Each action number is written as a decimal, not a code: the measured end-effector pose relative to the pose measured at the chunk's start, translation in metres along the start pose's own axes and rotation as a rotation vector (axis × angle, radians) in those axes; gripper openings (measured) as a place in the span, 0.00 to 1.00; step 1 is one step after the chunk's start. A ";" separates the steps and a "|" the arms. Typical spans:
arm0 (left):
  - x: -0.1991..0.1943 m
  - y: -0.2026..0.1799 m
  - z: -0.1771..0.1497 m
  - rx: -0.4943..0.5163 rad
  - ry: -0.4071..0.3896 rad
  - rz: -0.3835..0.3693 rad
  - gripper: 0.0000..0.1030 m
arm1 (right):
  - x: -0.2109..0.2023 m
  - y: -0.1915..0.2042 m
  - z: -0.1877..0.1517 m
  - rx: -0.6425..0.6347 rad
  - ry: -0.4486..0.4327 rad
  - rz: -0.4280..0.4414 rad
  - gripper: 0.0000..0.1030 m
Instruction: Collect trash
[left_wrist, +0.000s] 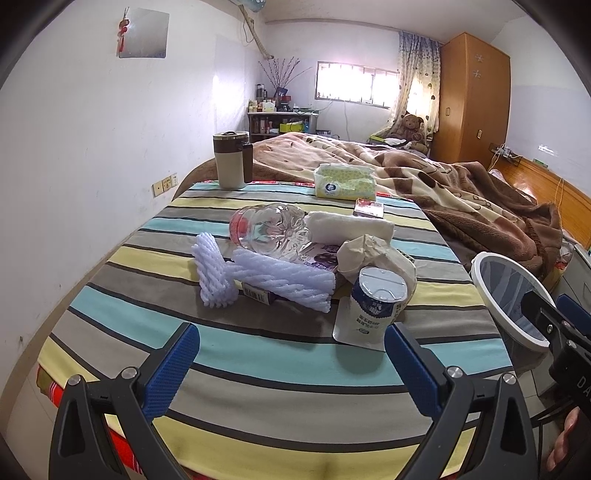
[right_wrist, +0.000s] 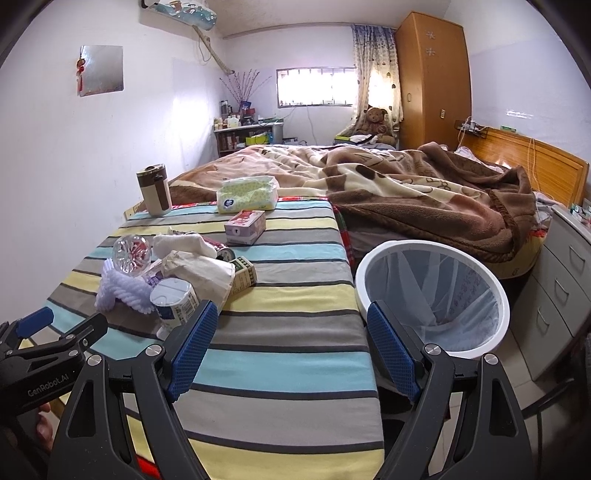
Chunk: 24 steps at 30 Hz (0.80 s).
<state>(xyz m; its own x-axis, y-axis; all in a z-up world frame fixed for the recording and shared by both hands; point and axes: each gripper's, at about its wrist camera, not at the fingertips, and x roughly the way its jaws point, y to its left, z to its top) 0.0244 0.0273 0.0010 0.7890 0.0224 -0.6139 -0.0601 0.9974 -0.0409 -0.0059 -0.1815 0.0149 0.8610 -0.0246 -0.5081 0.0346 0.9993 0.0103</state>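
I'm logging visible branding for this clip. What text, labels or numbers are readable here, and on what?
"GenRobot.AI": on the left gripper's black body, right wrist view.
"DA", cut off: on the right gripper's body.
Yogurt cup, tissue pack, green carton: print too blurred to read.

Ahead of your left gripper (left_wrist: 291, 360), whose blue finger pads (left_wrist: 171, 367) look like rubbery plastic with a fine knurled grain on matt black plastic arms with shiny metal screws, lies a striped woven cloth (left_wrist: 258, 373), matt and smooth. Just beyond the right pad stands a yogurt pot (left_wrist: 373, 306) with a glossy foil lid. Further ahead are white foam nets (left_wrist: 266, 278), ribbed and soft-looking, a clear glossy plastic bottle (left_wrist: 269, 229), and crumpled matt paper (left_wrist: 373, 254). Ahead of your right gripper (right_wrist: 290, 349), the bin (right_wrist: 373, 266) has a smooth white plastic rim and a thin translucent liner. Far right, the wardrobe (right_wrist: 432, 81) is smooth varnished wood.
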 end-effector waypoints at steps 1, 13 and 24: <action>0.001 0.000 0.000 0.000 0.000 0.000 0.99 | 0.000 0.000 0.000 0.001 0.001 -0.001 0.82; 0.009 0.014 0.002 -0.011 0.009 0.014 0.99 | 0.006 0.010 0.000 -0.028 0.016 -0.016 0.82; 0.045 0.071 0.012 -0.054 0.054 -0.020 0.98 | 0.050 0.043 -0.022 -0.043 0.146 0.200 0.82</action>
<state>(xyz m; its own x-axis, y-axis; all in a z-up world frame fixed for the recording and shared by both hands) 0.0631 0.0998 -0.0197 0.7567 -0.0026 -0.6538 -0.0788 0.9923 -0.0952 0.0271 -0.1395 -0.0292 0.7657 0.1744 -0.6191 -0.1532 0.9843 0.0878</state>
